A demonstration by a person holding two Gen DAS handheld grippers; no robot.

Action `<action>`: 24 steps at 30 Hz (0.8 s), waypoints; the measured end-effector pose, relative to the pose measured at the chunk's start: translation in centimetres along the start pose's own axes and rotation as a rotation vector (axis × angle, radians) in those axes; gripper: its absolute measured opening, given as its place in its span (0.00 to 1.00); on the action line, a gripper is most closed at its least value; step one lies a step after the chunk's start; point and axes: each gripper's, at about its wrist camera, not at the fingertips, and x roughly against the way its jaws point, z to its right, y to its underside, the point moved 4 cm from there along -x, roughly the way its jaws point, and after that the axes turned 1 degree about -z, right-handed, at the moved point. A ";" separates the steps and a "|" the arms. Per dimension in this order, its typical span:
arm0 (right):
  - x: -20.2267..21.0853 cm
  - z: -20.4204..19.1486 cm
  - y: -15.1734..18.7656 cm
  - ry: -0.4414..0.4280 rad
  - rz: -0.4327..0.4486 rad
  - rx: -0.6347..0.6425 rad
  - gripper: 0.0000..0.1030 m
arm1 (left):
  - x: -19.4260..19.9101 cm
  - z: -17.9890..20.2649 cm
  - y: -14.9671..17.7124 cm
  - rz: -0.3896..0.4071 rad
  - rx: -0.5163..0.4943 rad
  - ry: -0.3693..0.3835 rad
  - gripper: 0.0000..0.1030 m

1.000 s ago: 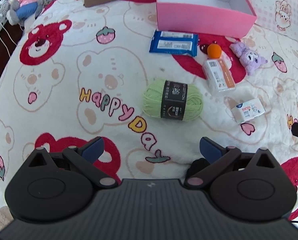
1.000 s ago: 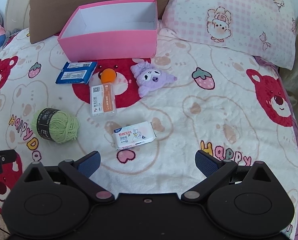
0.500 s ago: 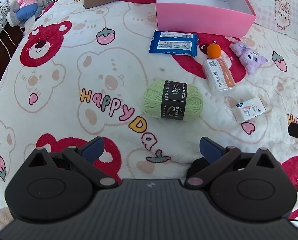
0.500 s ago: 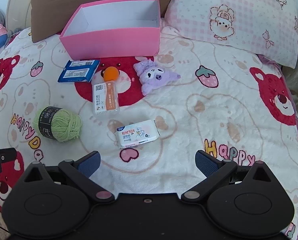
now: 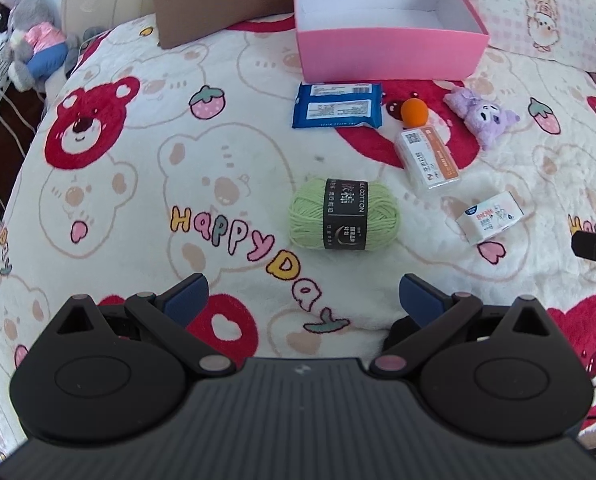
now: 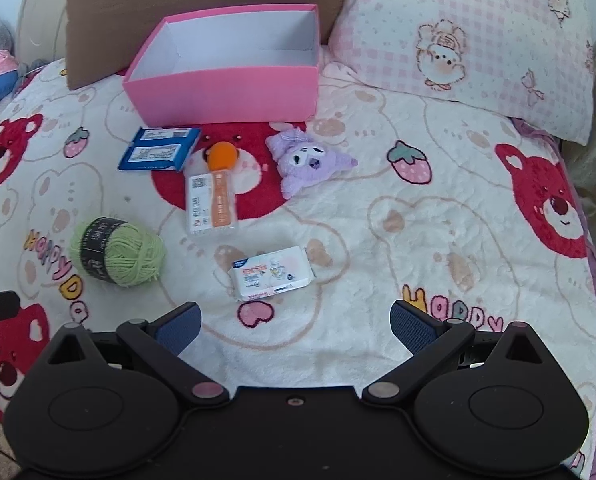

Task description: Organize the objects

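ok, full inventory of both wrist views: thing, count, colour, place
box: 1, pink, open, nothing visible inside, far end of blanket
wipes pack: 1, blue, in front of box
ball: 1, orange, right of blue pack
plush toy: 1, purple, right of ball
carton: 1, white and orange, near side of ball
yarn: 1, green, black band, mid-blanket
tissue pack: 1, white, nearest right claw
pillow: 1, pink check, far right
blanket: 1, white, red bears
left claw: open, holds nothing
right claw: open, holds nothing
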 end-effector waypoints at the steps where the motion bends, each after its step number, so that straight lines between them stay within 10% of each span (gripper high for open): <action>1: 0.1 0.0 0.0 -0.017 -0.006 -0.001 0.99 | 0.1 -0.1 -0.1 0.004 -0.007 0.001 1.00; 16: 0.4 -1.8 -1.8 0.040 0.017 0.114 0.99 | 0.8 -2.4 -2.5 0.034 -0.044 0.075 1.00; 24: 0.8 -3.9 -3.0 -0.117 0.003 0.154 0.88 | 1.2 -3.0 -3.3 0.056 -0.115 0.079 1.00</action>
